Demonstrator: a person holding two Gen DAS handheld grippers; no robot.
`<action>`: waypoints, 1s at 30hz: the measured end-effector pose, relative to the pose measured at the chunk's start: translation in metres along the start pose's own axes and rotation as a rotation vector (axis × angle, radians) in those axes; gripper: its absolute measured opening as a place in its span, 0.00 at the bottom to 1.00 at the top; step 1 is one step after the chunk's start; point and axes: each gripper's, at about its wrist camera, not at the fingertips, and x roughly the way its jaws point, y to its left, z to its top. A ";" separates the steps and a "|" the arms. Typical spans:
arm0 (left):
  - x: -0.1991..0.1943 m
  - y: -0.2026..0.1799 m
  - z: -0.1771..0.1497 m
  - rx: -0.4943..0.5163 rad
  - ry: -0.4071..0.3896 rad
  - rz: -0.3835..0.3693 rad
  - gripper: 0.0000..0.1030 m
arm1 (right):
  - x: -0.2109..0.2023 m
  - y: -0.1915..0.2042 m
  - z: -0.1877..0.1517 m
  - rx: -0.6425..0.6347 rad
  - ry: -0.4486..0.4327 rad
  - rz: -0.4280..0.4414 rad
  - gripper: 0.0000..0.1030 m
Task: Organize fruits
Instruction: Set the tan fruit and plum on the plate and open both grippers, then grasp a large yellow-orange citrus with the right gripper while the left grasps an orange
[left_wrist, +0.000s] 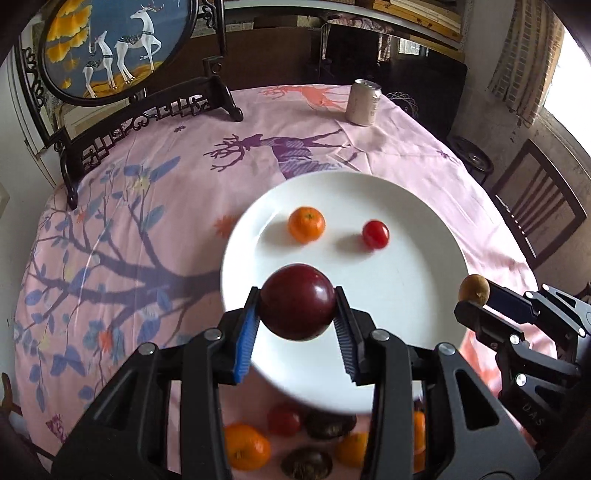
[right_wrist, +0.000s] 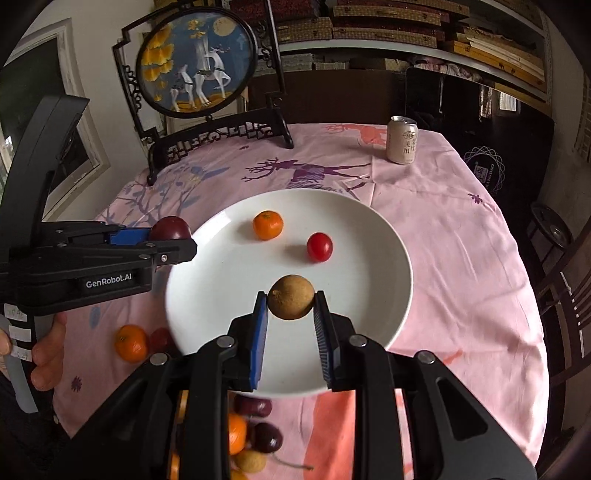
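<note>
My left gripper (left_wrist: 297, 302) is shut on a dark red plum (left_wrist: 296, 301) and holds it above the near left part of a white plate (left_wrist: 413, 295). My right gripper (right_wrist: 290, 300) is shut on a small brown round fruit (right_wrist: 291, 296) above the plate's (right_wrist: 369, 332) near part. On the plate lie a mandarin (left_wrist: 306, 224) and a cherry tomato (left_wrist: 375, 234); both also show in the right wrist view, the mandarin (right_wrist: 267, 224) and the tomato (right_wrist: 319, 246). The left gripper with the plum (right_wrist: 170, 228) shows at the plate's left rim.
Loose fruits lie on the pink cloth near the front edge: mandarins (left_wrist: 246, 446), a tomato (left_wrist: 283, 419), dark plums (right_wrist: 266, 436), a pale fruit (right_wrist: 250, 459). A drink can (right_wrist: 402, 139) stands at the far right. A framed deer screen (right_wrist: 197, 62) stands at the far left.
</note>
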 end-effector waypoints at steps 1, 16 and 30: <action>0.012 0.001 0.010 -0.009 0.012 0.012 0.38 | 0.014 -0.006 0.009 0.000 0.017 -0.020 0.24; 0.036 0.026 0.031 -0.083 0.025 0.010 0.65 | 0.058 -0.025 0.035 -0.057 0.037 -0.157 0.52; -0.070 0.045 -0.138 -0.120 -0.110 0.021 0.81 | -0.075 0.029 -0.088 -0.010 -0.065 -0.079 0.79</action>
